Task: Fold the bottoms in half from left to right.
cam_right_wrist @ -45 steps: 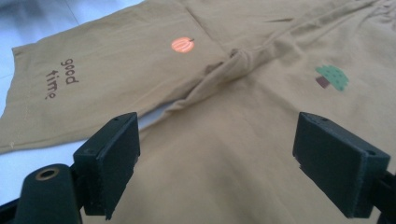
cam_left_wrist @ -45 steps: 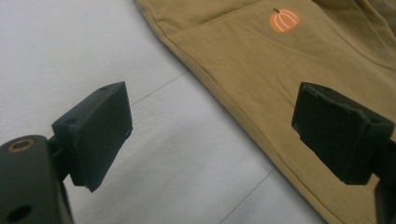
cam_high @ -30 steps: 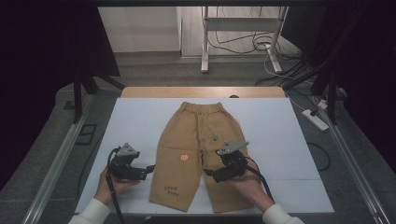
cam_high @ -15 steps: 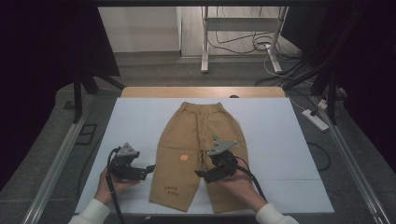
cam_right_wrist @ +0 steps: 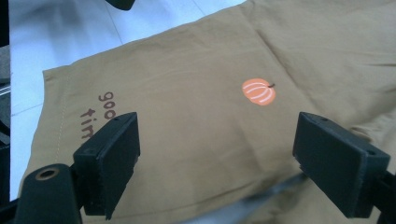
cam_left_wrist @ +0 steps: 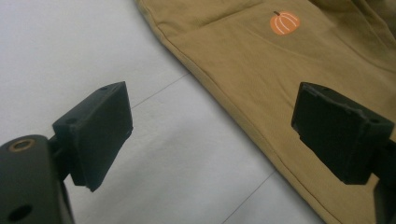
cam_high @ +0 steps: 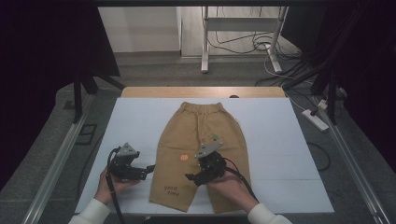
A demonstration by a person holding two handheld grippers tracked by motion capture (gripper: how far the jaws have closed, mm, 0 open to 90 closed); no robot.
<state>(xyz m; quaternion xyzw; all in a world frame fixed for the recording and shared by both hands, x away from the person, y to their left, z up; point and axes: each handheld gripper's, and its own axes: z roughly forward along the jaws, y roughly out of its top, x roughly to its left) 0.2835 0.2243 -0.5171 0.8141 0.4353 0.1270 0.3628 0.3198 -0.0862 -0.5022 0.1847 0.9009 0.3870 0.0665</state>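
Note:
A pair of tan shorts [cam_high: 201, 135] lies flat on the white table cover [cam_high: 275, 140], waistband far, legs toward me. An orange pumpkin print [cam_high: 184, 157] and brown lettering [cam_high: 171, 190] mark its left leg. My left gripper [cam_high: 148, 169] rests open on the cover just left of that leg's outer hem [cam_left_wrist: 243, 116]. My right gripper [cam_high: 190, 177] hovers open over the shorts between the legs, jaws pointing left at the left leg [cam_right_wrist: 187, 121]. The pumpkin [cam_right_wrist: 258, 91] lies beyond its jaws, the pumpkin [cam_left_wrist: 284, 23] far ahead of the left jaws.
The cover sits on a wooden table [cam_high: 201, 91] framed by metal rails [cam_high: 56, 163]. A power strip [cam_high: 316, 119] and cables [cam_high: 322, 156] lie at the right. A white stand [cam_high: 243, 28] and floor cables are behind the table.
My right gripper has moved left across the shorts, from the right leg to the gap between the legs. The left gripper has stayed put.

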